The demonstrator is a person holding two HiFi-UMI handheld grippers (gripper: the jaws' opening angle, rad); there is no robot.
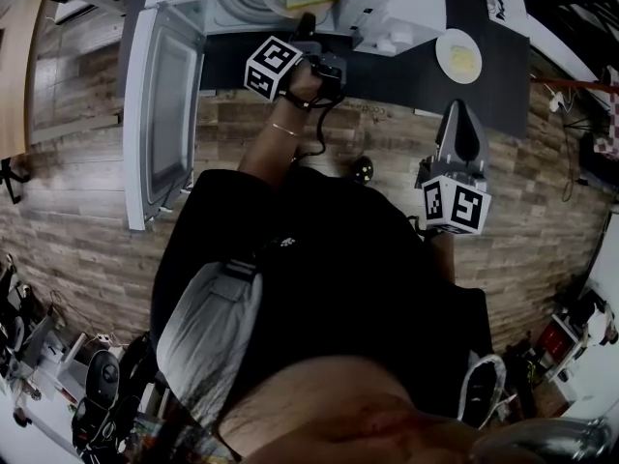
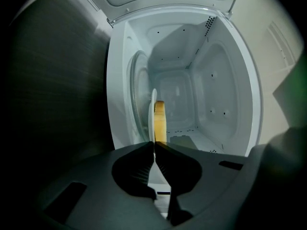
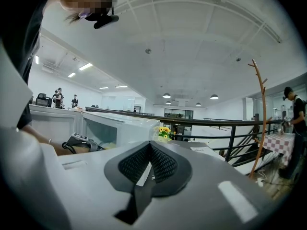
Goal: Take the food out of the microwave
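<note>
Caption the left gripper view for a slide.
Left gripper shut on thin white plate bearing yellow food inside open white microwave.

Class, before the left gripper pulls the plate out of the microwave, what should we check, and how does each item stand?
1. White microwave door swung fully open: ok.
2. Left gripper shut on the rim of the thin white plate: ok.
3. Yellow food sitting on that plate: ok.
4. Plate held level: cannot tell.
5. Right gripper shut, empty and away from the microwave: ok.
6. Bare space on the dark countertop for setting down: ok.
</note>
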